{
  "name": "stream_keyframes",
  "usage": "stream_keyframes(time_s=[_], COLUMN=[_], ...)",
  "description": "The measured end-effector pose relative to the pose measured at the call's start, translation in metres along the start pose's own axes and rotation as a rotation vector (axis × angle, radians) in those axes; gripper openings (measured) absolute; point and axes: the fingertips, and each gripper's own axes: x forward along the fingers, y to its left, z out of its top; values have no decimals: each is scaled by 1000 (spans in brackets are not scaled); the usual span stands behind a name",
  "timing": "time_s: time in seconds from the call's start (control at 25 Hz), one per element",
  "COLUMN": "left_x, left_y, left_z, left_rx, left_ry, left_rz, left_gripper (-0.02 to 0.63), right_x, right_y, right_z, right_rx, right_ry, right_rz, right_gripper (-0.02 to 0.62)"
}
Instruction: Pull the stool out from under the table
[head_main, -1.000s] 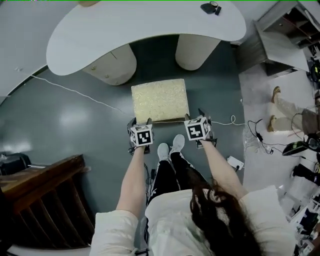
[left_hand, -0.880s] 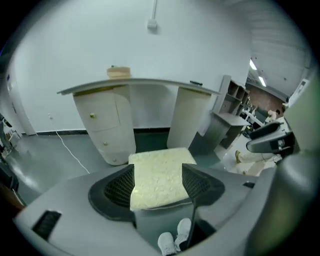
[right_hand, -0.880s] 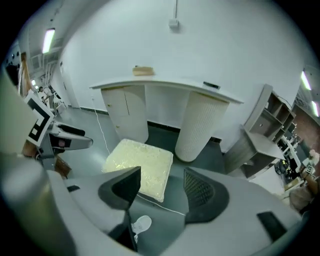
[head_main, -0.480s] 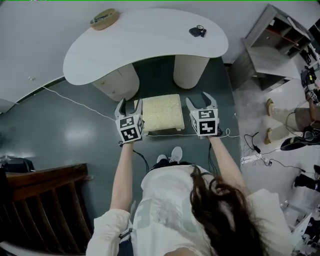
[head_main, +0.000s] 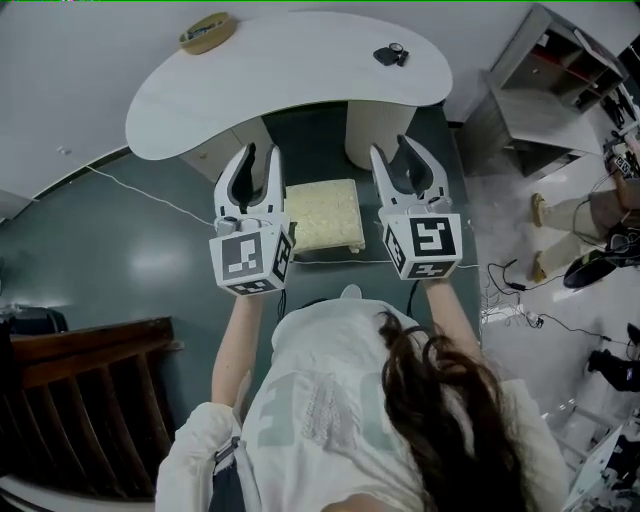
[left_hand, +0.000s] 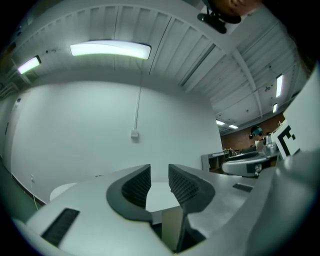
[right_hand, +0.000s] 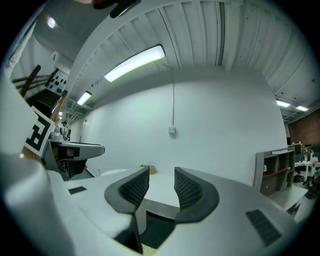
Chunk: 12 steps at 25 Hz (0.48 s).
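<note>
- Stool stands on the dark floor just ahead of you, with its cream cushion in the open. From the stool, the table lies at 12 o'clock and you stand at 6 o'clock.
- The stool's far edge is near the pedestal at its 1 o'clock. As far as the head view shows, no part of the cushion sits beneath the white top, so I judge the pull itself to be done.
- Your left gripper hangs in the air at the stool's 9 o'clock and your right gripper at its 3 o'clock. Both are clear of the stool and touch nothing.
- Both grippers point about level towards 12 o'clock. Each gripper view looks over the table top to the white wall, and the stool does not appear in either.
- The left jaws have just been closing and stand a narrow gap apart, with nothing between the ribbed pads.
- The right jaws have just been closing too. They stand a little wider apart than the left ones, and they are also empty.
- Little seems to be left of the task. If you want the stool further from the pedestals, you would need to lower both grippers and take hold of it again. Otherwise the job looks finished.
</note>
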Motion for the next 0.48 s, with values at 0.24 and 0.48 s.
stream_keyframes(time_s=[0.24, 0.48], left_x=[-28, -35], left_y=[-23, -22], left_z=[22, -9], left_rx=[71, 18], left_ry=[-52, 16], left_rz=[10, 20], left_gripper=[52, 48], right_x=[-28, -39], right_y=[14, 24], right_z=[9, -20], right_rx=[83, 44], right_ry=[-82, -1], right_rz=[-7, -29], right_gripper=[60, 31])
